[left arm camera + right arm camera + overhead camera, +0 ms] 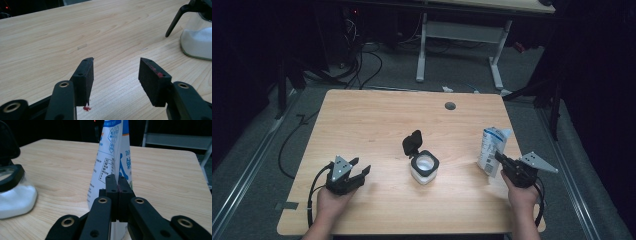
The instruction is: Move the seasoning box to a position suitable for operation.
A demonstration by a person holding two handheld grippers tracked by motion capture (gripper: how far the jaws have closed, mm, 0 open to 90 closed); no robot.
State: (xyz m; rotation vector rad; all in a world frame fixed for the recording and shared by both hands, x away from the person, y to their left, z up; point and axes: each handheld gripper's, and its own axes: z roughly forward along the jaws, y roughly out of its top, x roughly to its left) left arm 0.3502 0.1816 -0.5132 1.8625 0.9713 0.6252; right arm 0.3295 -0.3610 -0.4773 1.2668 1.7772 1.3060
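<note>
In the right gripper view the white-and-blue carton [110,152] is cut off at the top edge, and its lower part is hidden behind the right tool [117,182], whose jaws are pressed together on the carton's near edge. In the high view the carton [492,150] stands upright at the right side of the table [377,115], with the right tool [501,159] touching its lower right. The left tool [116,72] has its jaws apart over bare wood, holding nothing; in the high view it [362,167] sits lower left. The clear jar [424,167] of white powder stands at centre, its black lid [412,142] flipped up; it is cropped at the upper right of the left gripper view.
</note>
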